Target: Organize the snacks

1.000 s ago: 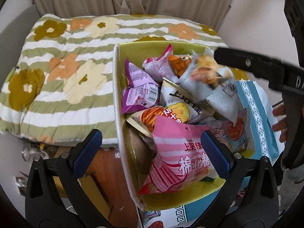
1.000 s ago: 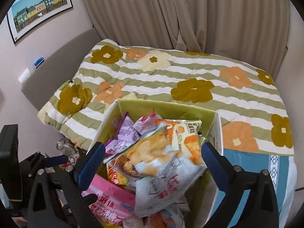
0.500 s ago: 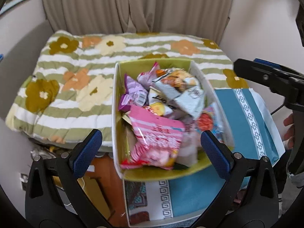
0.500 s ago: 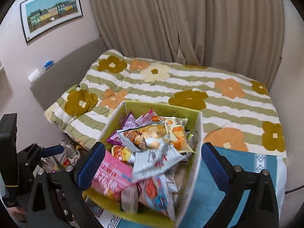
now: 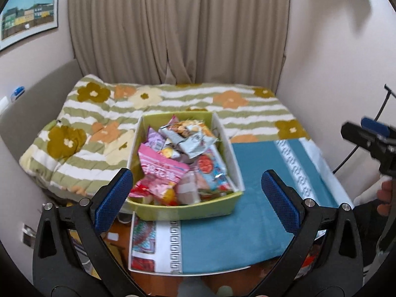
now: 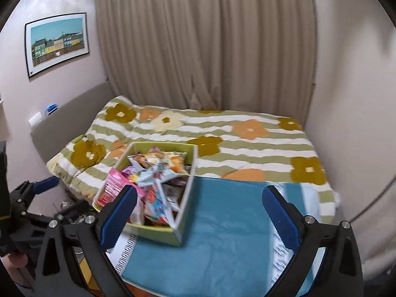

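Snacks [image 5: 183, 158] fill your yellow-green box [image 5: 188, 210] at frame centre, on the blue cloth [image 5: 259, 198]. Your left gripper [image 5: 196, 198] and right gripper [image 6: 199, 212] have fingers spread, holding nothing.

Soft even daylight, slight motion blur, fisheye-warped dark edges.

Yellow-green box [image 5: 188, 210] with white outer sides, and in it a pink packet [image 5: 160, 168] with white stripes, a silver-grey bag [image 5: 195, 141] printed with orange snacks, a purple packet [image 5: 156, 141]. Under it a teal cloth [image 5: 250, 212] with a white border in a dark key pattern, over there a bedspread [image 5: 247, 106] striped green and white with olive, orange and cream flowers. Beige curtain [image 6: 205, 42] behind, and black tools, left tool [image 5: 196, 203] and right tool [image 6: 199, 215], with blue pads [image 5: 113, 199].
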Available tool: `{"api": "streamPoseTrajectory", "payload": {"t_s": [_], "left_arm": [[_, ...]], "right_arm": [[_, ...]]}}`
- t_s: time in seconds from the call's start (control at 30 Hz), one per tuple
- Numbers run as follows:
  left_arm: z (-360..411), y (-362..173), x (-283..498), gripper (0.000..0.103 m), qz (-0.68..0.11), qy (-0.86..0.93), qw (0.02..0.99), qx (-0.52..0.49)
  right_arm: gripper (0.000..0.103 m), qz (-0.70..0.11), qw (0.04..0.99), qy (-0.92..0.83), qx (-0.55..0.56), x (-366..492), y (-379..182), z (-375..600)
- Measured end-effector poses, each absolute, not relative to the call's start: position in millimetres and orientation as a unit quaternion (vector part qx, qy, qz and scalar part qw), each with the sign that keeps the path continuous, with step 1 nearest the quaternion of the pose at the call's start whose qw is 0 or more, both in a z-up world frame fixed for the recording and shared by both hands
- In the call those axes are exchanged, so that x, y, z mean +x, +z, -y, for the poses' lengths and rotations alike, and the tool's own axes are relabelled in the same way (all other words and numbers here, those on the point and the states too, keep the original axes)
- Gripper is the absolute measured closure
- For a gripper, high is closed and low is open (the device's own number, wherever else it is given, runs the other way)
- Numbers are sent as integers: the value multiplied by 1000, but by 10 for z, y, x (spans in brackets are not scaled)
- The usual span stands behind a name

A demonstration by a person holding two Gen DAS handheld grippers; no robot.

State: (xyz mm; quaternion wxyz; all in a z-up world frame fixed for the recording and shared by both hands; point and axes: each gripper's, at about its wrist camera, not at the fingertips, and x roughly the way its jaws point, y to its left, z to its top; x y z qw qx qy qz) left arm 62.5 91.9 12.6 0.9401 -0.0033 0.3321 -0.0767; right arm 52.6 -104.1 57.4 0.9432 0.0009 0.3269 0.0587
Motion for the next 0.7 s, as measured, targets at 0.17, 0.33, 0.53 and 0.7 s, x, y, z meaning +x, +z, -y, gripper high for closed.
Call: {"api": "streamPoseTrajectory", "payload": {"t_s": [0.17,0.33,0.53,0.7], "left_arm": [[-733,237,275,0,-305,-80,949,-12],[-607,262,30,0,-289,-78,954,-11],[-492,267,-85,0,-283,-70,957,-6],[-436,248,-98,0,-284,-72,956,-6]], "right_arm": [[1,-322,946,19,-7,146,553,1260],[1,-313,950,-6,-4,-155,479,1395],[1,-299,954,-26,-4,-309,446,1508],[1,-296,955,-30,-5,-364,437,1552]]}}
